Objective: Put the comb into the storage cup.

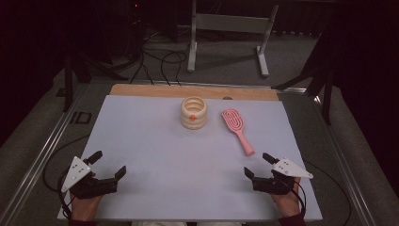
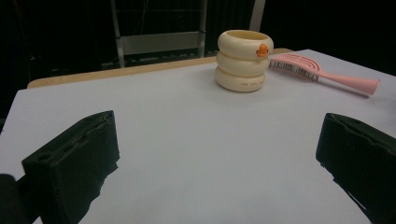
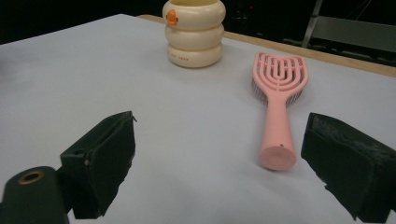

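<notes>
A white sheet (image 1: 155, 155) covers the wooden table (image 1: 141, 89)

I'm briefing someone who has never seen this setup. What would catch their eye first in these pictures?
Probably the pink hairbrush, lying flat right of centre on the pale table cover, handle pointing toward the person. Just left of it stands a cream ribbed cup with a small orange mark near its rim. At the near edge, the left tongs and right tongs rest open, holding nothing.
</notes>
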Action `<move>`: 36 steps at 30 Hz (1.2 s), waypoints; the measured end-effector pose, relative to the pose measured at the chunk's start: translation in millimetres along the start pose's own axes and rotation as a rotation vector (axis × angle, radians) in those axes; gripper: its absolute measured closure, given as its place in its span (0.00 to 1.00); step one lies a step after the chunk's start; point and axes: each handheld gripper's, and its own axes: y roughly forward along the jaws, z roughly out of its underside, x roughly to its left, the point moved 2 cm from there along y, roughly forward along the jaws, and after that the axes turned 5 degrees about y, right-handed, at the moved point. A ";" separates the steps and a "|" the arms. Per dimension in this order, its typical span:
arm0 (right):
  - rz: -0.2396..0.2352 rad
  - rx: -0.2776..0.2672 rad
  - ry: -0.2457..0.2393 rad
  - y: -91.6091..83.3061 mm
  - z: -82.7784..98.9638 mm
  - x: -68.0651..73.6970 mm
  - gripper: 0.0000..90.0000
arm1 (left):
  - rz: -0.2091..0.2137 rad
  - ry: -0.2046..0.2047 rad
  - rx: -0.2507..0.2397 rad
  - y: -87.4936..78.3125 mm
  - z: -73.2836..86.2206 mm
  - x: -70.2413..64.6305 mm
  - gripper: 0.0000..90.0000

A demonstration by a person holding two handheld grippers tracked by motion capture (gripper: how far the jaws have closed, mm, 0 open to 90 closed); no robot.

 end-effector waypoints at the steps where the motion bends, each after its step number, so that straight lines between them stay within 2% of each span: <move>1: 0.000 0.002 -0.002 0.1 0.3 -0.1 0.11 | 0.000 -0.001 -0.001 0.2 0.2 -0.2 0.00; 20: 0.004 0.042 0.023 3.7 2.7 -1.7 0.11 | -0.017 -0.001 0.004 2.9 2.8 -1.9 0.00; 23: 0.006 0.043 0.036 2.2 -3.5 -1.4 0.11 | -0.013 -0.005 0.005 3.0 3.1 -0.8 0.00; 27: -0.016 0.031 0.061 0.0 -12.7 1.4 0.11 | -0.018 -0.015 0.001 3.1 3.4 1.1 0.00; 28: -0.024 0.034 0.057 -0.6 -20.8 5.6 0.11 | -0.020 -0.016 0.001 3.0 3.5 1.0 0.00; 33: -0.058 0.063 0.092 3.0 -29.3 11.0 0.11 | -0.023 -0.021 0.001 2.2 3.9 1.8 0.00; 36: -0.065 0.069 0.093 5.9 -33.1 13.3 0.11 | -0.026 -0.023 -0.001 1.2 4.1 2.3 0.00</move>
